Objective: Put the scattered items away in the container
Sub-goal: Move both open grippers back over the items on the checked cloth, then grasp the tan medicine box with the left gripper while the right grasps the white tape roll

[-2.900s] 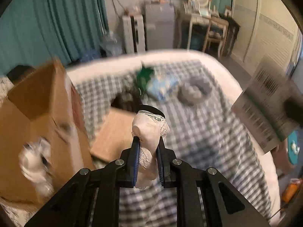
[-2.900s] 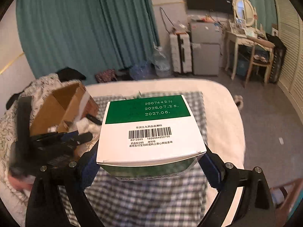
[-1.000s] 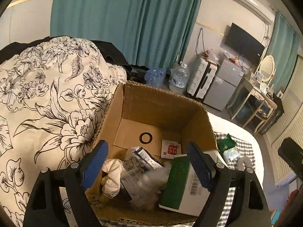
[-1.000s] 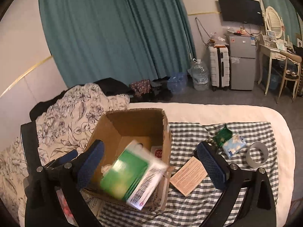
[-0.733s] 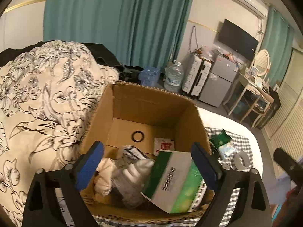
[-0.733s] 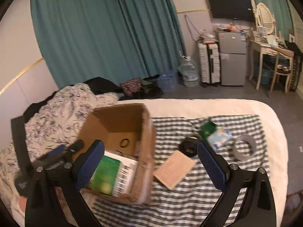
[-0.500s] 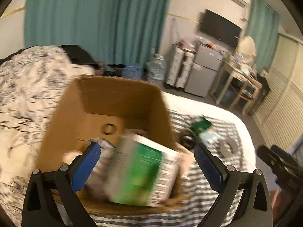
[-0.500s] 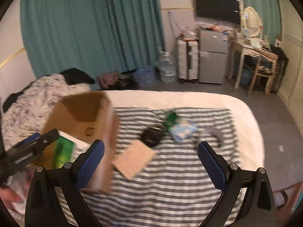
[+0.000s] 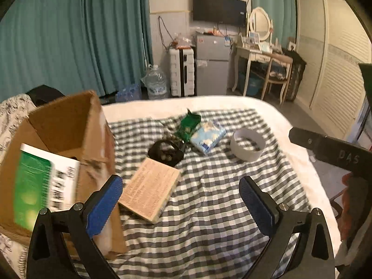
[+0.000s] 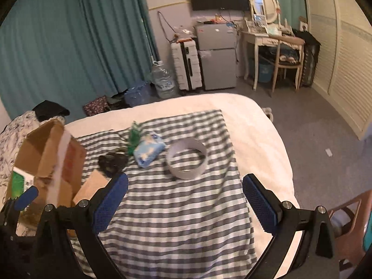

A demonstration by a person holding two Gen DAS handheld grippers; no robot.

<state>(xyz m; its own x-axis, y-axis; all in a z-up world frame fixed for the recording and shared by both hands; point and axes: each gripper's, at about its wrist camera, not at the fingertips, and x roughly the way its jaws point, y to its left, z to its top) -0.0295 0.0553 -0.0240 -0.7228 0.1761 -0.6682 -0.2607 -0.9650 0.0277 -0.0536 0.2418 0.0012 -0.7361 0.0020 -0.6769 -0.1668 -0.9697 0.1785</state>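
An open cardboard box (image 9: 69, 125) (image 10: 46, 148) stands at the left on the bed, with a green and white carton (image 9: 44, 181) (image 10: 18, 183) leaning in it. On the checked cloth (image 9: 209, 209) lie a tan flat box (image 9: 151, 190) (image 10: 90, 188), a black item (image 9: 166, 151) (image 10: 111, 160), a green packet (image 9: 188, 125) (image 10: 134, 137), a light blue tissue pack (image 9: 208, 136) (image 10: 148, 150) and a white tape ring (image 9: 247, 144) (image 10: 187, 158). My left gripper (image 9: 181, 204) is open and empty above the tan box. My right gripper (image 10: 184, 201) is open and empty, nearer than the ring.
The bed's white edge (image 10: 267, 144) drops to grey floor at the right. A floral duvet (image 10: 11, 134) lies left of the box. Behind stand teal curtains, a suitcase, a small fridge (image 10: 216, 55) and a dressing table. The right gripper's body (image 9: 330, 148) shows at right.
Both grippers swung right, away from the cardboard box towards the items on the cloth. Before that they let go of the lace item and the green carton into the box.
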